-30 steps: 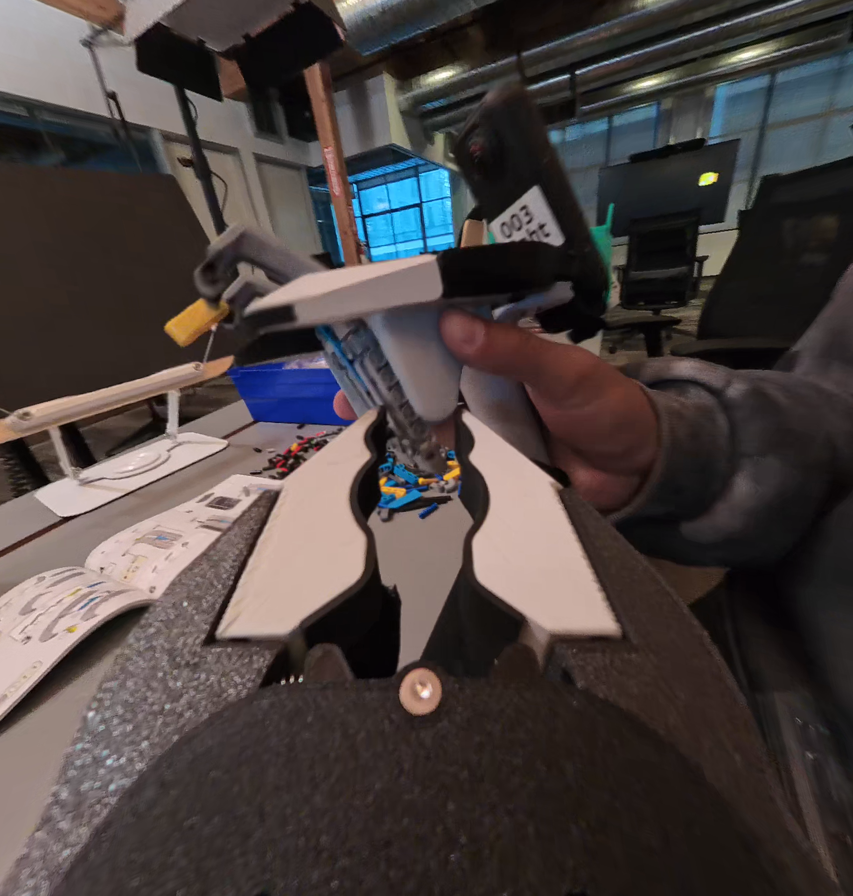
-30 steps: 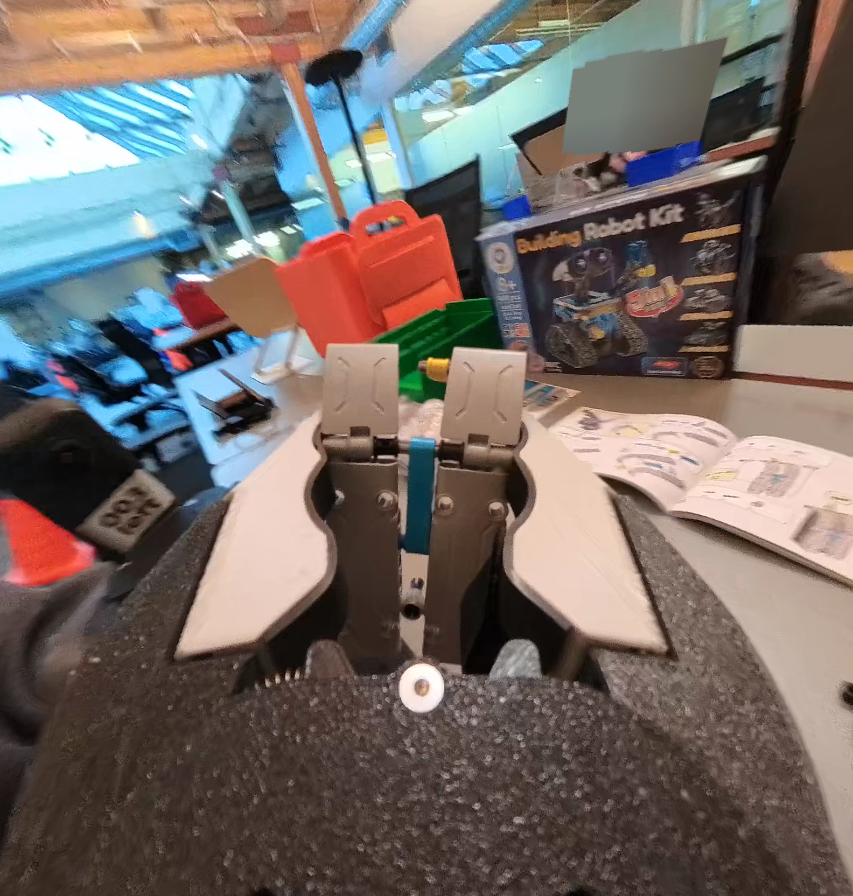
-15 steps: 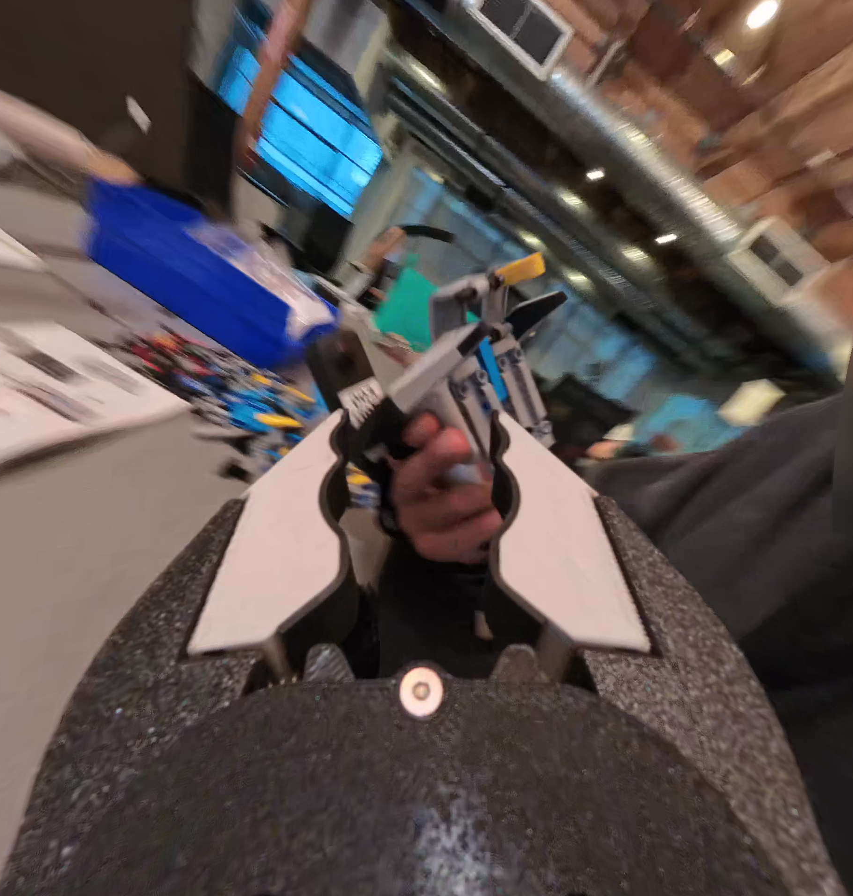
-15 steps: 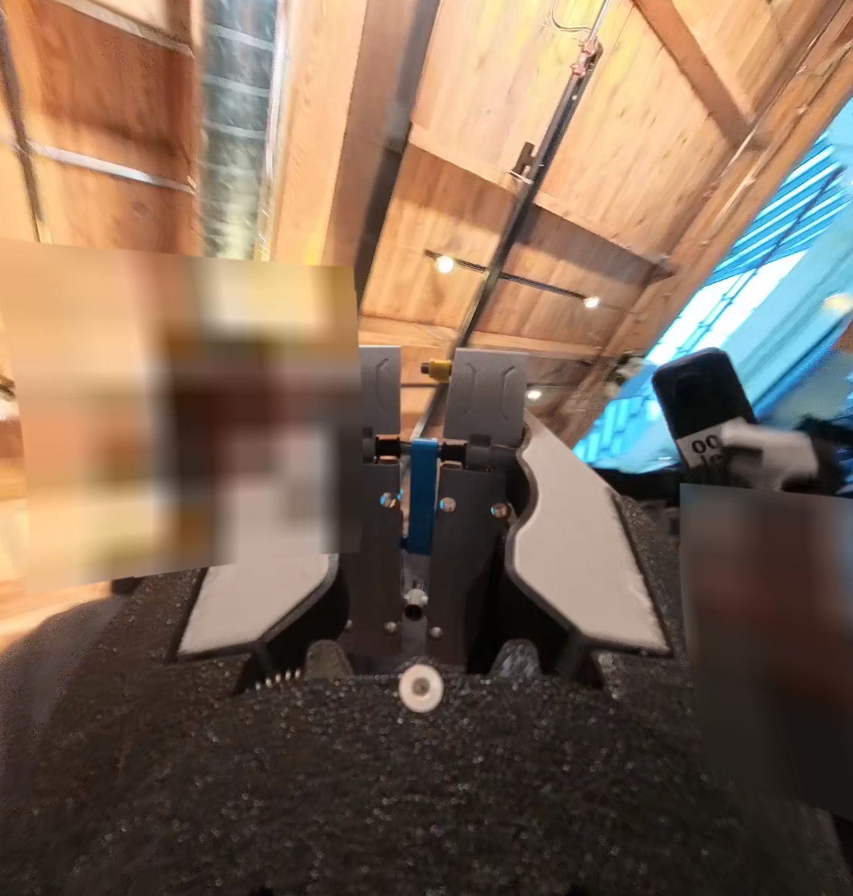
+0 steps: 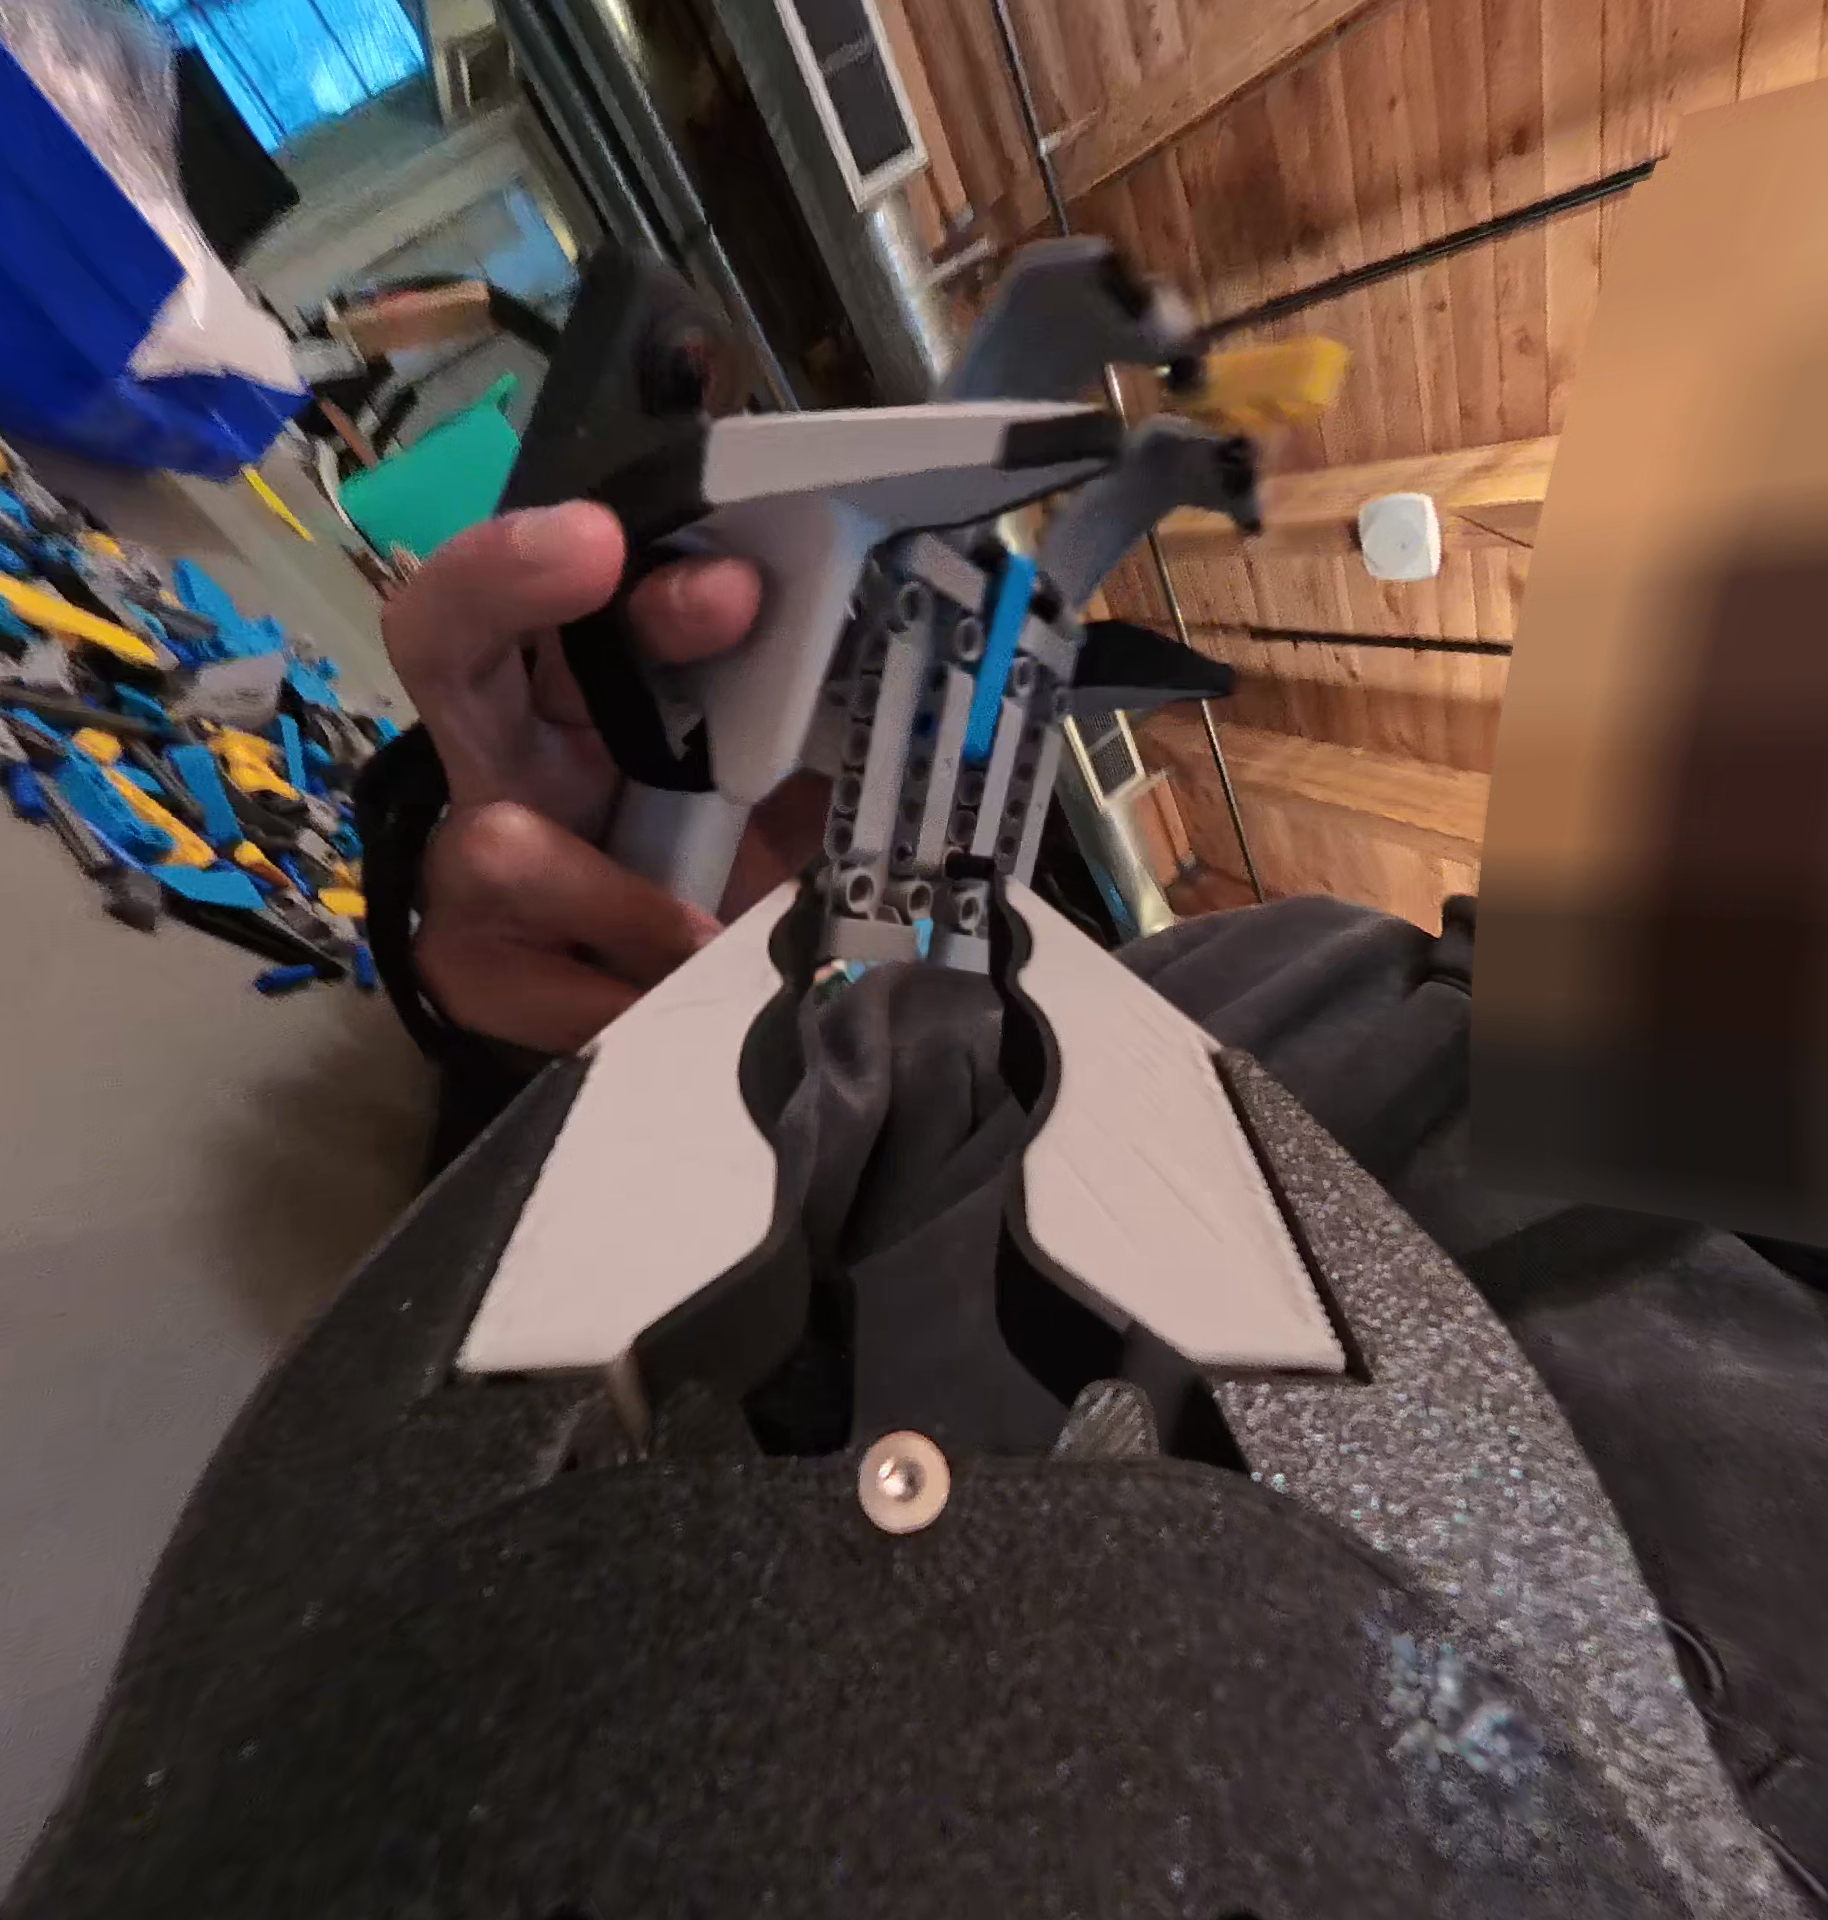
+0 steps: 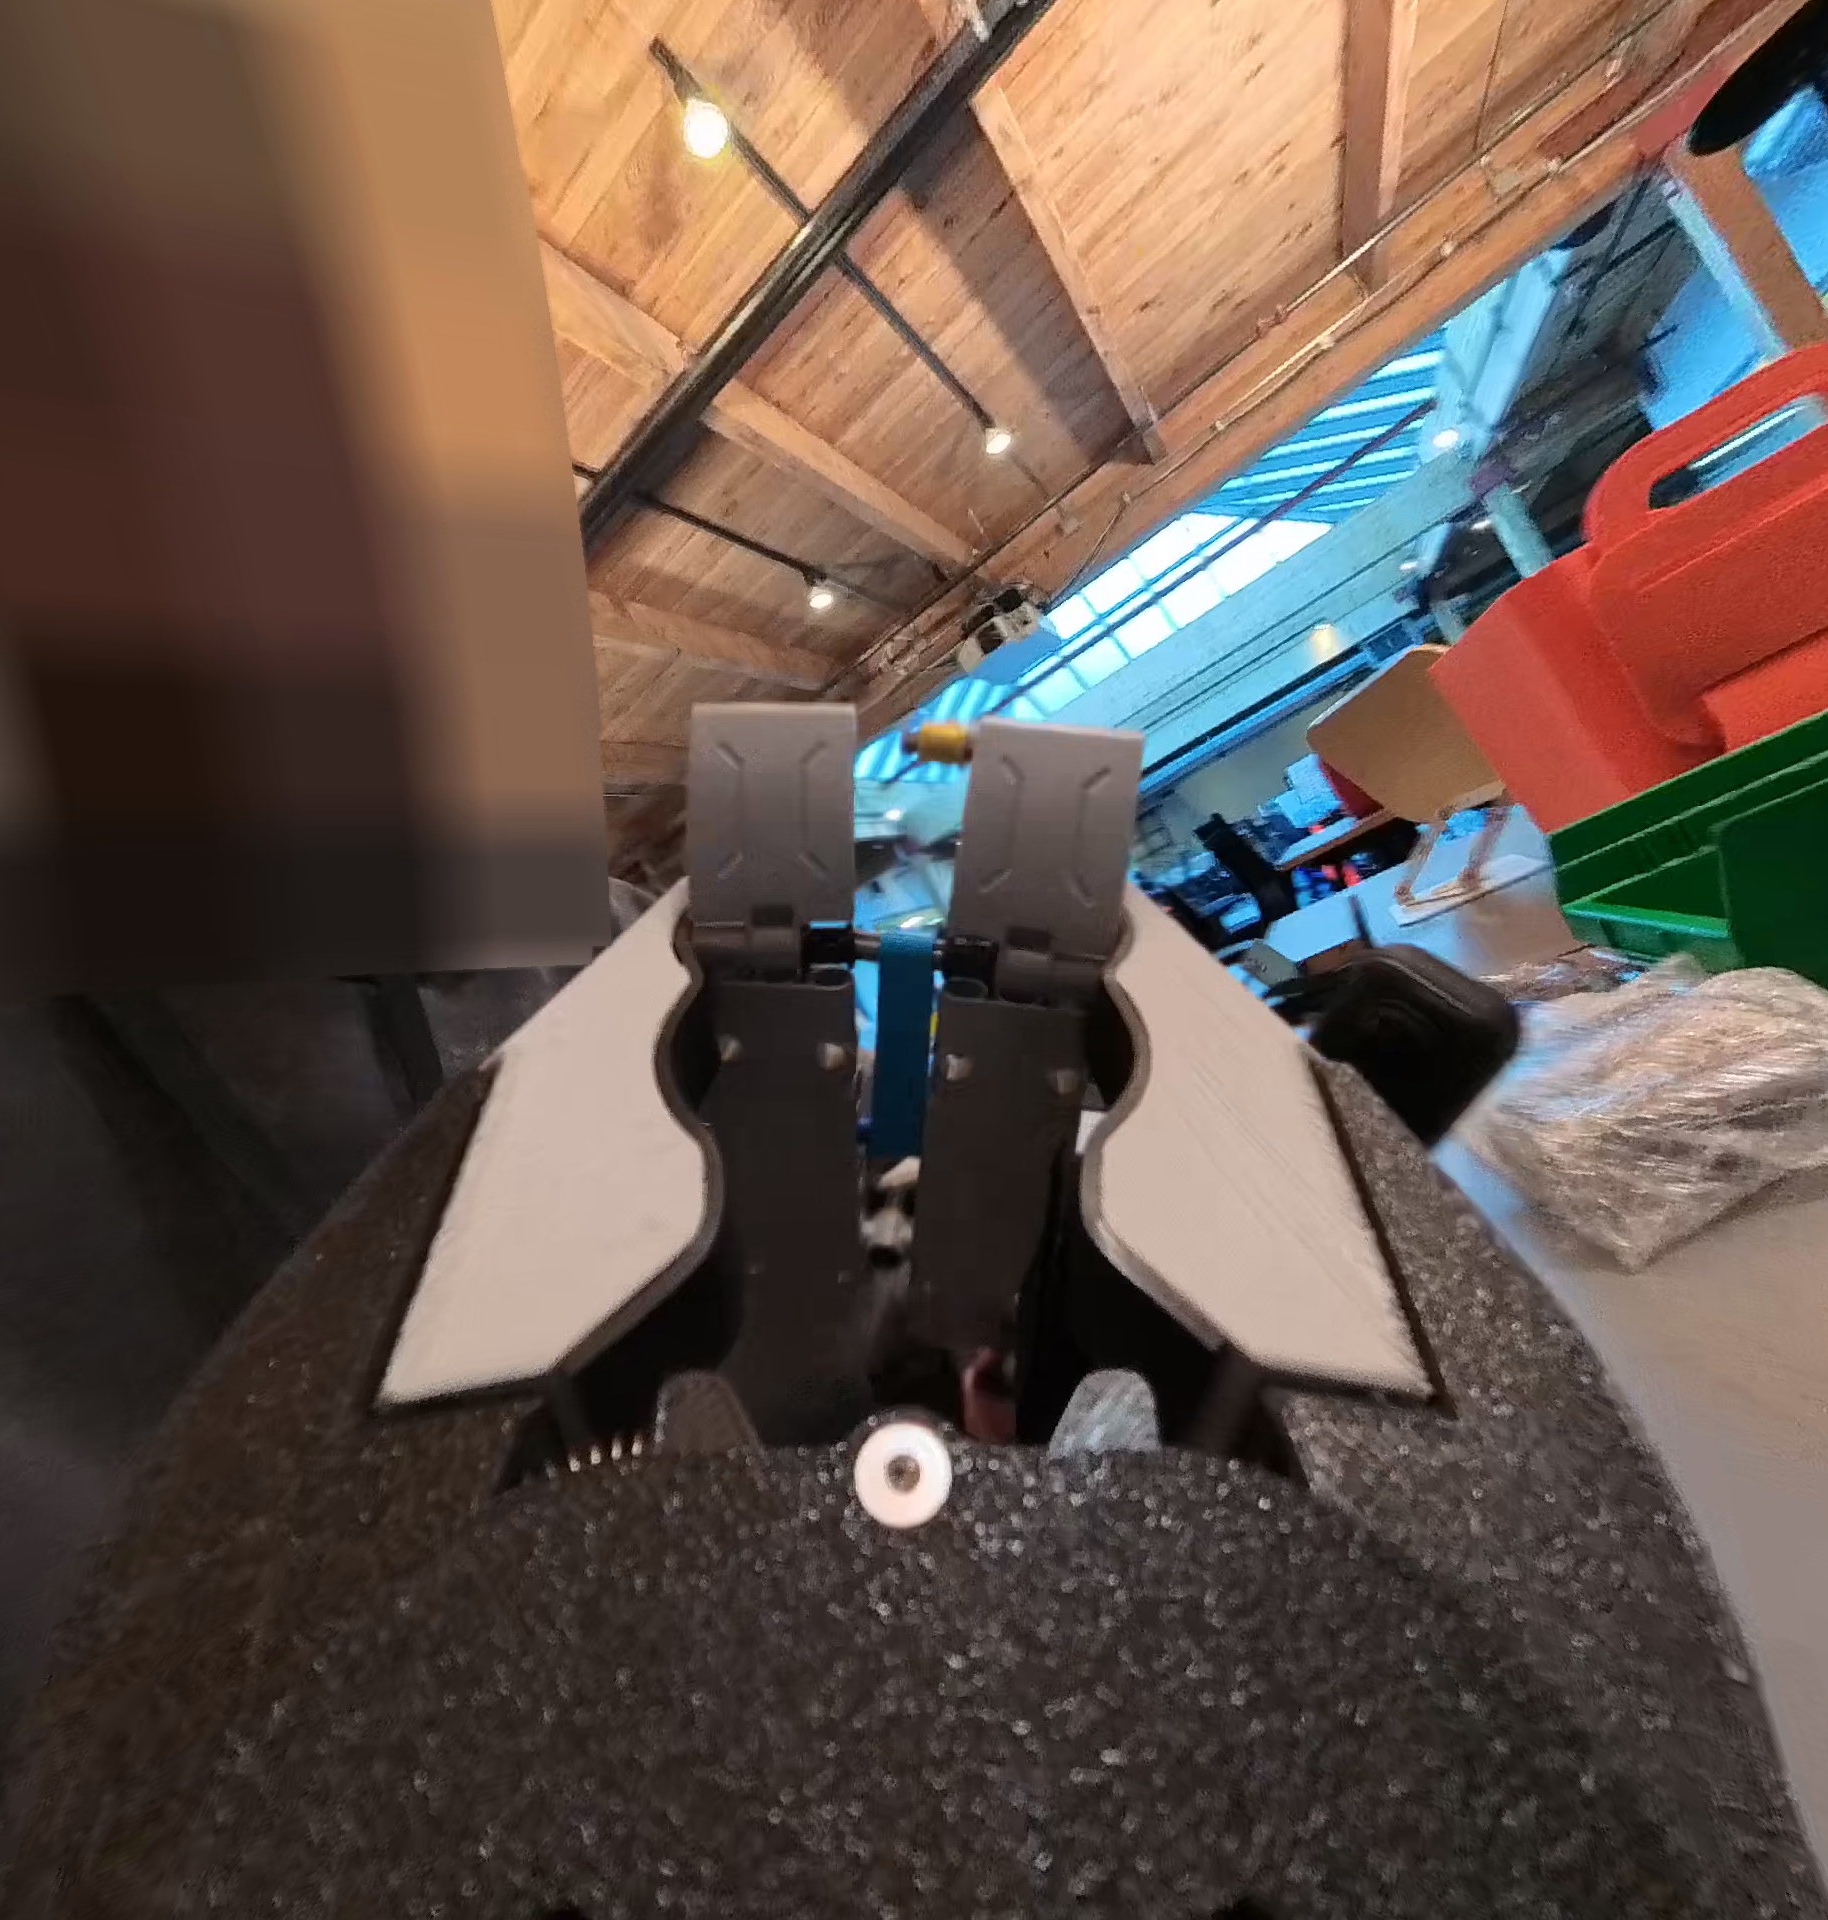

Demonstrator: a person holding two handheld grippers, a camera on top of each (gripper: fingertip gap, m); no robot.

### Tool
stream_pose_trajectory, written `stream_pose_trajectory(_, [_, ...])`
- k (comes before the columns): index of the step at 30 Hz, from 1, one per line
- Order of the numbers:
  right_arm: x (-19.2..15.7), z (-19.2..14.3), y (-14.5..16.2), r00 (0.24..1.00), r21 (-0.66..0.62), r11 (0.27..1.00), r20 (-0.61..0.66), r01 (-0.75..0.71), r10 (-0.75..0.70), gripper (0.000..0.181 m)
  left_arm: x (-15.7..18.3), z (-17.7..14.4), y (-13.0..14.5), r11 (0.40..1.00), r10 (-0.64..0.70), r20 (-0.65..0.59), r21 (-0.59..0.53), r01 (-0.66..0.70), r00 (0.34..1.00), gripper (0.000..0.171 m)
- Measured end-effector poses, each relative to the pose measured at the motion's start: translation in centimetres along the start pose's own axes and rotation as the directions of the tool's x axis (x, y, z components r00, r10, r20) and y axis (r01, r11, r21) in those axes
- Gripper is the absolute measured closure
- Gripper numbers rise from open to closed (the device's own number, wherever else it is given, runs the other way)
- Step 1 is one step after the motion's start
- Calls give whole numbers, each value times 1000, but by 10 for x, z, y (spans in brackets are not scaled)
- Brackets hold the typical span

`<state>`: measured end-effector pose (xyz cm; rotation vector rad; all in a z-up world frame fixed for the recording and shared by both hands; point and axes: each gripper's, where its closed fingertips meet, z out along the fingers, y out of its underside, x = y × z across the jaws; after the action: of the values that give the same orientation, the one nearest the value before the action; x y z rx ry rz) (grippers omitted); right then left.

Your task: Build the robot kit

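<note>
Grey beams and a blue strut make up the brick model [image 6: 894, 1049] clamped between the fingers of the right gripper [image 6: 905, 925]. Its long axis runs straight along the jaws, and its two hinged grey flaps [image 6: 772, 816] stand past the fingertips, with a small yellow pin [image 6: 936, 742] between their tops. The jaws press on the model's two dark side beams, one on each side.

Seen from the left wrist, the same model [image 5: 941, 748] stands ahead of the left gripper [image 5: 894, 935], its beamed lower end right at that gripper's fingertips and its flapped end pointing up and away, tilted a little to the right. The left jaws are apart; whether their tips touch the model I cannot tell. A bare hand [image 5: 536, 769] grips the right gripper [image 5: 889, 540], left of and beyond the left jaws. Between the left jaws lies dark grey cloth [image 5: 889, 1070]. Far to their left, loose blue and yellow bricks [image 5: 131, 707] litter the tabletop [image 5: 110, 1195].

To the right of the right jaws sit crumpled clear plastic bags [image 6: 1679, 1101], a green bin [image 6: 1741, 873] and an orange case [image 6: 1699, 623].
</note>
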<state>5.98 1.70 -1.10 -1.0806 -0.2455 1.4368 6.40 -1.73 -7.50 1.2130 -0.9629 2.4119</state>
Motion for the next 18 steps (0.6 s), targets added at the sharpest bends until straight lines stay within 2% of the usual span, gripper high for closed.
stream_pose_trajectory(1, [4,-5,-3,999,-4,1000,-37,20,-20,109,0,-4,-4,1000,22,14,21,-22,1000,153])
stream_pose_trajectory(3, [16,-15,-3,990,-47,998,-134,47,-52,112,-3,-11,-12,996,65,68,55,-69,996,154])
stream_pose_trajectory(6, [23,-19,0,975,-101,993,-205,69,-88,113,-5,-17,-17,987,132,133,73,-143,982,157])
stream_pose_trajectory(7, [31,-23,-1,960,-105,992,-262,73,-99,128,-5,-21,-22,973,191,173,95,-210,966,167])
stream_pose_trajectory(8, [42,-30,0,934,-119,990,-340,74,-111,134,-6,-26,-28,954,252,231,105,-281,940,167])
stream_pose_trajectory(9, [50,-36,2,911,-121,991,-399,61,-105,133,-7,-29,-30,934,314,277,84,-348,908,167])
stream_pose_trajectory(10, [51,-37,4,910,-114,992,-406,48,-90,137,-9,-30,-29,914,368,322,46,-403,872,167])
stream_pose_trajectory(11, [49,-37,5,913,-93,995,-402,37,-71,151,-10,-29,-28,901,401,354,16,-434,845,166])
stream_pose_trajectory(12, [49,-38,3,909,-66,997,-412,34,-58,161,-10,-28,-26,896,411,361,8,-444,837,166])
stream_pose_trajectory(15, [41,-42,-14,922,64,997,-386,45,-16,159,-16,-32,-28,911,371,379,29,-412,848,167])
stream_pose_trajectory(16, [42,-46,-15,921,73,997,-389,23,8,163,-16,-32,-27,922,348,357,38,-386,867,166])
stream_pose_trajectory(17, [44,-49,-12,916,56,998,-402,2,20,175,-17,-32,-25,930,333,348,30,-365,877,166])
stream_pose_trajectory(18, [45,-52,-10,910,42,999,-414,-3,20,176,-20,-32,-23,931,335,359,17,-365,871,166])
